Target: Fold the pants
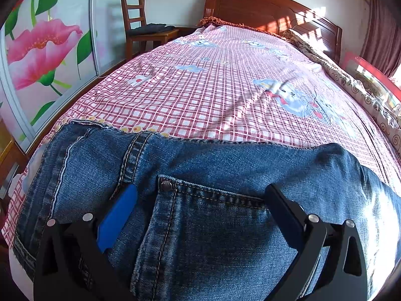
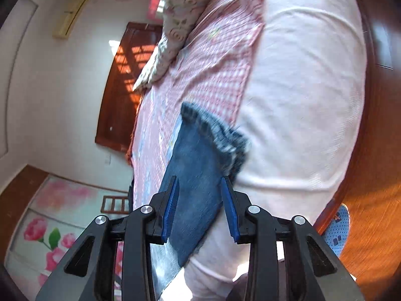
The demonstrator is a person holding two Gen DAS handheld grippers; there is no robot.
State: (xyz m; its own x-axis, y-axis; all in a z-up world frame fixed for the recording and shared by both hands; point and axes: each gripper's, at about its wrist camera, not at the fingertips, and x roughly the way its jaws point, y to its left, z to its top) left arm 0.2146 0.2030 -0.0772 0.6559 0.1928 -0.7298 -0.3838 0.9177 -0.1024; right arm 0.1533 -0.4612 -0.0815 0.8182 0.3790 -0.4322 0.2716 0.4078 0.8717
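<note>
A wooden chair (image 1: 140, 25) stands beside the checked bed (image 1: 225, 87).

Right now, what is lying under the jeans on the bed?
Under the jeans lies the pink checked sheet, showing beyond their far edge. At the bed's near edge a plain pink cover shows beside it. Whatever lies directly beneath the denim is covered.
</note>
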